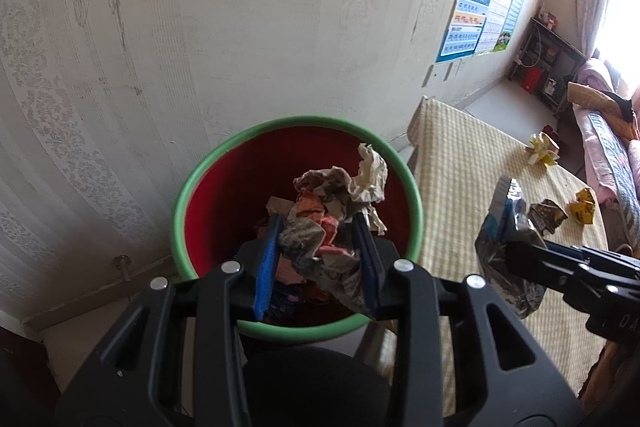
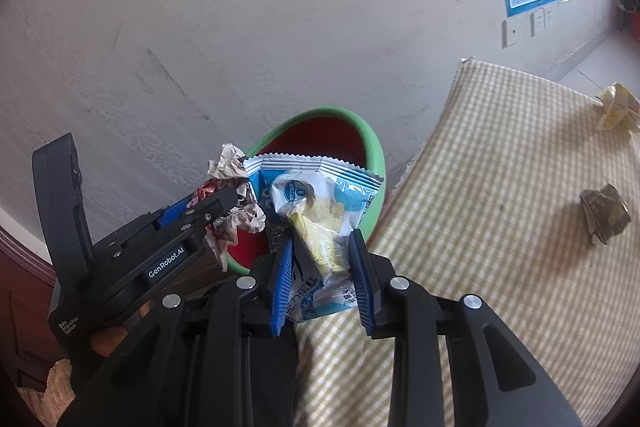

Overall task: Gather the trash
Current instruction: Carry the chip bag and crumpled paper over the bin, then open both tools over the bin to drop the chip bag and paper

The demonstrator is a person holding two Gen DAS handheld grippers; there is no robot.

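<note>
A red bin with a green rim (image 1: 192, 183) stands by the wall; it also shows in the right wrist view (image 2: 374, 147). My left gripper (image 1: 318, 227) is shut on a wad of crumpled paper and wrappers (image 1: 340, 195) and holds it over the bin's mouth. The wad also shows in the right wrist view (image 2: 230, 167). My right gripper (image 2: 322, 247) is shut on a blue and white snack bag (image 2: 308, 195), held beside the bin over the mat; the bag also shows in the left wrist view (image 1: 500, 223).
A yellow checked mat (image 2: 500, 227) lies right of the bin. Loose trash lies on it: a yellow wrapper (image 1: 542, 149), a dark wrapper (image 2: 604, 213) and a small yellow piece (image 1: 584, 211). A sofa (image 1: 604, 143) and a shelf (image 1: 548, 63) stand beyond.
</note>
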